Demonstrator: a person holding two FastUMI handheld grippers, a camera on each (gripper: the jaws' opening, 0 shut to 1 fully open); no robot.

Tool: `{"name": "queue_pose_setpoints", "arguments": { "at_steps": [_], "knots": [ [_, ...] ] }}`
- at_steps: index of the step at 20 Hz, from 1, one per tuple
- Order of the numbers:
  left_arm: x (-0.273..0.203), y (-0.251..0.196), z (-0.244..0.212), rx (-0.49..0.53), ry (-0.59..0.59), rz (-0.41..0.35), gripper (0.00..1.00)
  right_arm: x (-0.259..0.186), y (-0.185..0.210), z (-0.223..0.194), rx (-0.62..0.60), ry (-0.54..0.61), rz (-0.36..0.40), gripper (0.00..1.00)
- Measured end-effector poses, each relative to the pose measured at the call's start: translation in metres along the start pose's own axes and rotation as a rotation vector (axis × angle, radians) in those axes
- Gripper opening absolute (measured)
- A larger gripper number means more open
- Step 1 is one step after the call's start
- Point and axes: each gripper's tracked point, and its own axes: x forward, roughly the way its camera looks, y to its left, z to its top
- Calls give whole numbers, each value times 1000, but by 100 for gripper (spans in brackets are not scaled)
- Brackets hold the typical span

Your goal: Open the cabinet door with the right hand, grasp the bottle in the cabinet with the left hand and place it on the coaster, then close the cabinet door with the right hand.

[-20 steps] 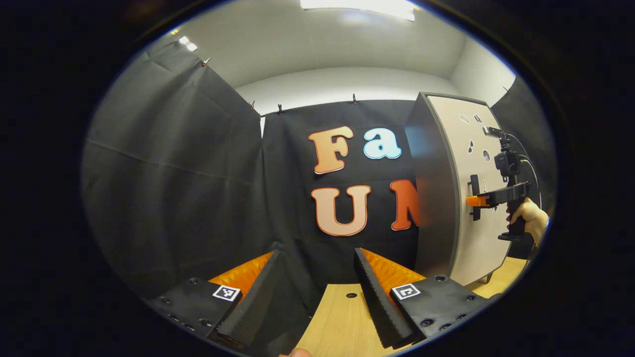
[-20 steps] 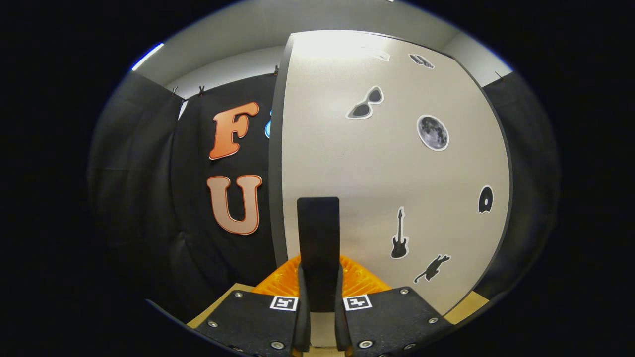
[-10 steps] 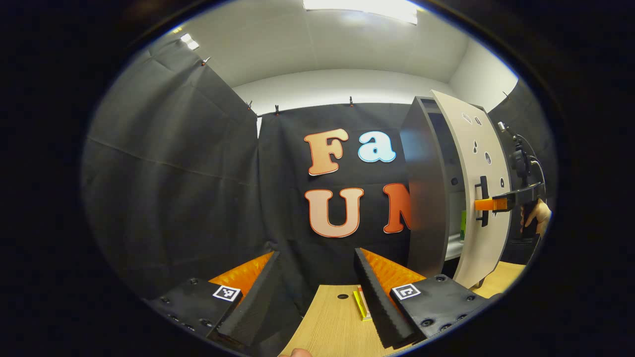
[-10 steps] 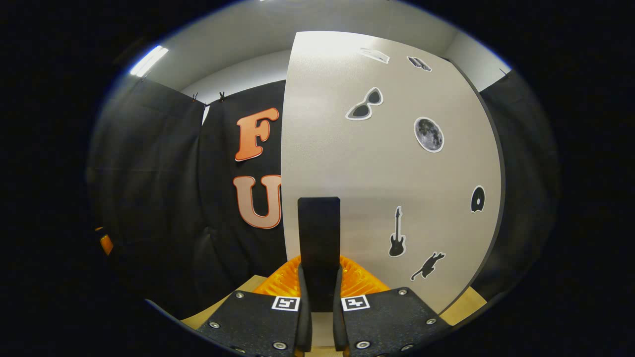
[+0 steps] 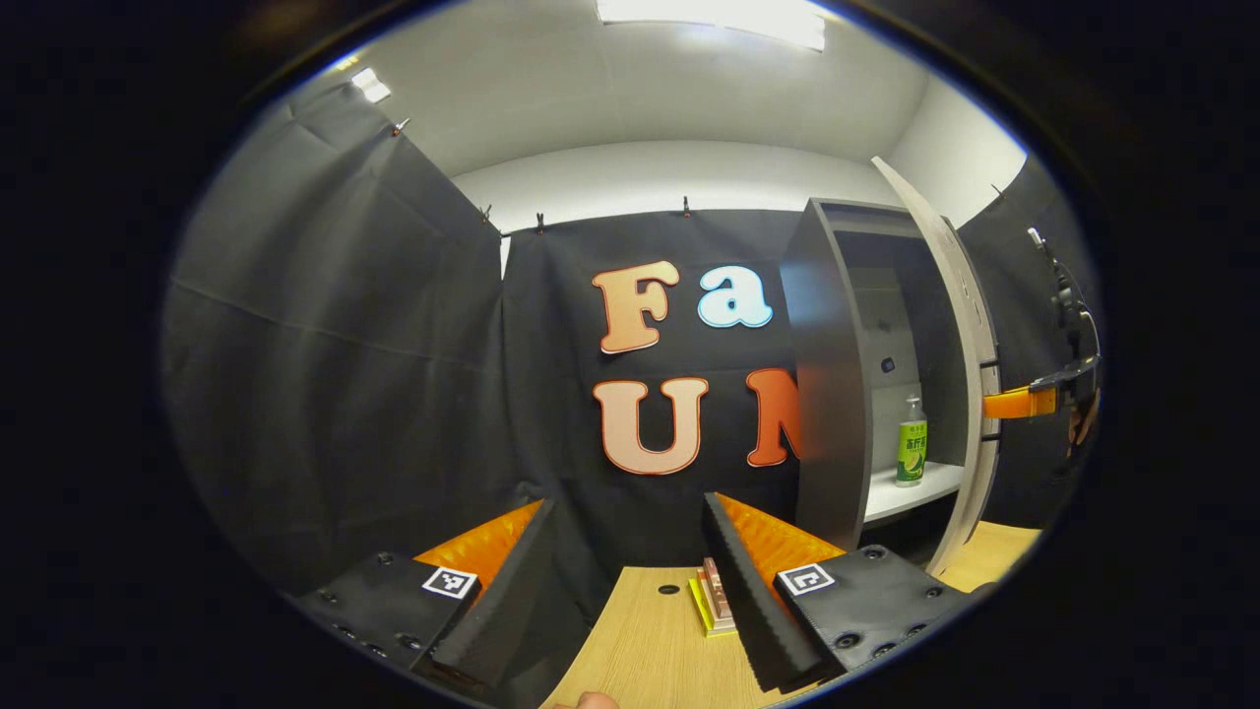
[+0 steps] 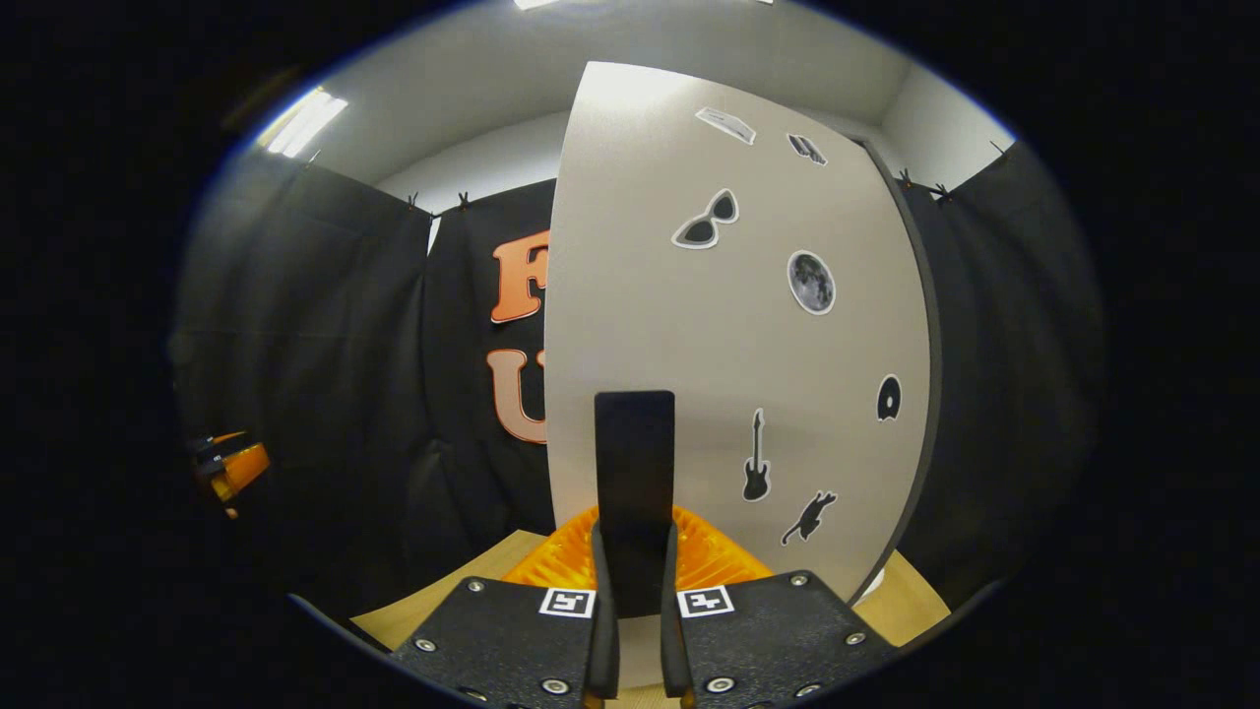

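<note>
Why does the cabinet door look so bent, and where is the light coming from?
Right gripper view: the fisheye lens bows the cabinet door into a curve, and glare whitens its top. Left gripper view: a ceiling light glows overhead, the cabinet interior sits in shadow, yet the bottle stays sharp.

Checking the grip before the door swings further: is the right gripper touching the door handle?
Touching. In the right gripper view, the right gripper has both fingers pressed against the sides of the door handle.
</note>
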Motion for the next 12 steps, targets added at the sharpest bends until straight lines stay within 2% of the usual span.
{"name": "queue_pose_setpoints", "arguments": {
  "at_steps": [6, 7, 12],
  "knots": [
    [-11, 5, 6, -1, -3, 20, 95, -63, -36, 3, -17, -12, -53, 16],
    [-13, 4, 8, -4, -3, 17, 93, -75, -45, 3, -16, -15, -67, 16],
    [-21, -5, 10, -19, -2, 11, 93, -126, -100, 9, -15, -40, -167, 16]
  ]
}}
